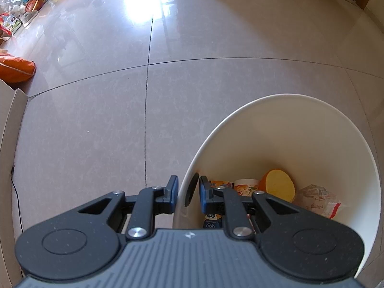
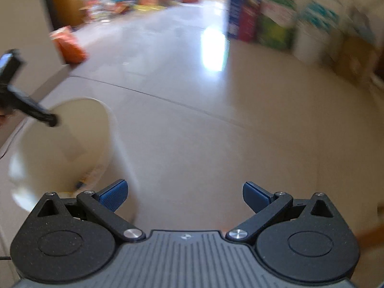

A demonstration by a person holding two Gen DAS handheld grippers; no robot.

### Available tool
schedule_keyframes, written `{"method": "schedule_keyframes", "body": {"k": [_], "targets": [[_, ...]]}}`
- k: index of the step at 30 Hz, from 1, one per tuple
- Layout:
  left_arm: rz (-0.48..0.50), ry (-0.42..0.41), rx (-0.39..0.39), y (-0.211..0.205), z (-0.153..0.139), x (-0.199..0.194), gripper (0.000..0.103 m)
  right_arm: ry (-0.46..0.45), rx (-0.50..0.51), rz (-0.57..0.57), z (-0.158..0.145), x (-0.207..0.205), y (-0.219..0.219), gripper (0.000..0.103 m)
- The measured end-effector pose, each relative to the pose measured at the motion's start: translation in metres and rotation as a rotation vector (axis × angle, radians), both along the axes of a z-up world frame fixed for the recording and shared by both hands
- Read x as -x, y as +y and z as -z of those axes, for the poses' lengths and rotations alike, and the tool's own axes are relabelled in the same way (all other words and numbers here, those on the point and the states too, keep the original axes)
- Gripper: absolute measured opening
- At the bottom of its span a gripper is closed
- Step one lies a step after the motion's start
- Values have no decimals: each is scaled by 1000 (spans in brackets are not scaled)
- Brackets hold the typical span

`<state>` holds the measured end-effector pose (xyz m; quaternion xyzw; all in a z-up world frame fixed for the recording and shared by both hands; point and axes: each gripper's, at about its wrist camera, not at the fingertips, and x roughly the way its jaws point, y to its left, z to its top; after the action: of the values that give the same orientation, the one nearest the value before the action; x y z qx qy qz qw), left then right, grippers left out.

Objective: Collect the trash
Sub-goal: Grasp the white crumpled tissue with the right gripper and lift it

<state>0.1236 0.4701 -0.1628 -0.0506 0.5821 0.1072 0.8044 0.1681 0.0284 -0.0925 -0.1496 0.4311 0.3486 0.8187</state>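
A white trash bin (image 1: 288, 97) stands on the tiled floor at the lower right of the left wrist view. Inside lie an orange-and-yellow round piece (image 1: 280, 183), a printed paper cup (image 1: 246, 186), a clear plastic wrapper (image 1: 316, 198) and a small packet. My left gripper (image 1: 188, 192) is shut on the bin's near rim, one finger outside the wall and one inside. The right wrist view is motion-blurred. There my right gripper (image 2: 184, 194) is wide open and empty over bare floor, just right of the bin (image 2: 79, 120). The left gripper (image 2: 45, 117) shows at the bin's rim.
An orange bag (image 1: 14, 69) and a cardboard flap (image 1: 9, 124) lie at the left, with a thin black cable (image 1: 16, 192) beside them. Mixed clutter (image 1: 26, 0) sits at the far left. Coloured boxes (image 2: 264, 24) line the right wall. Tiled floor (image 1: 216, 36) stretches ahead.
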Motion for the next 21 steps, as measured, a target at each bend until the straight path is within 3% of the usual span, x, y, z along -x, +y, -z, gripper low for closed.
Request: {"method": "schedule_keyframes", "body": {"k": [8,14,21], "targets": [[-1,0,-4,0,0,0,15,284,0,259,107,-22,-77,103],[-3,1,-4,-1,0,-1,15,505,-21,423,187,-30,-108,102],[-2,4,-6,-1,-1,-2,15,632,37,530,250,-28,-125,101]]}}
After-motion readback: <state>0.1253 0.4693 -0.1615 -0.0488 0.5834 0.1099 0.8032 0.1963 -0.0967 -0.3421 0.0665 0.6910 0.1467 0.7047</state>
